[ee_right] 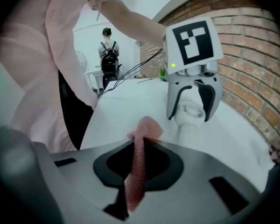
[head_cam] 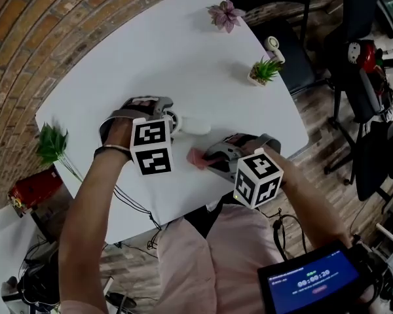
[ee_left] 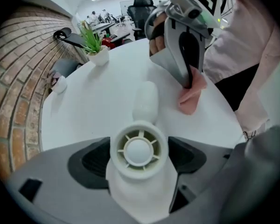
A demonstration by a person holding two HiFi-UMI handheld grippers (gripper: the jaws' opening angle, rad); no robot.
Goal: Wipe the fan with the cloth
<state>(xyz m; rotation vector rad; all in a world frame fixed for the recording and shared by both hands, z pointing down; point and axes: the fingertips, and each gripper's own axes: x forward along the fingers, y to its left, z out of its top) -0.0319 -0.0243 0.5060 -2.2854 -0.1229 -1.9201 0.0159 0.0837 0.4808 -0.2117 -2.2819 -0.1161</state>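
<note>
1. Closest to the head camera, the right gripper is pinching a pink cloth. Its jaws are clenched on it, and a fold is sticking out past the tips.
2. Beside it, the left gripper is pointing straight down and clamping a small white fan on the white table.
3. Running from the left jaws toward the picture's right, the fan's long axis is lying roughly flat, with the handle seemingly resting on the table.
4. Just below and right of that handle, the cloth is hanging near the fan but apart from it. The right gripper is the free one, so wiping looks like a short push up and across.
5. Only the left gripper view is showing the fan's round grille facing up between the jaws. In the head view the marker cube is covering it.
6. Only the right gripper view is showing the cloth edge-on, as a narrow strip through the jaws, with the fan straight ahead.
</note>
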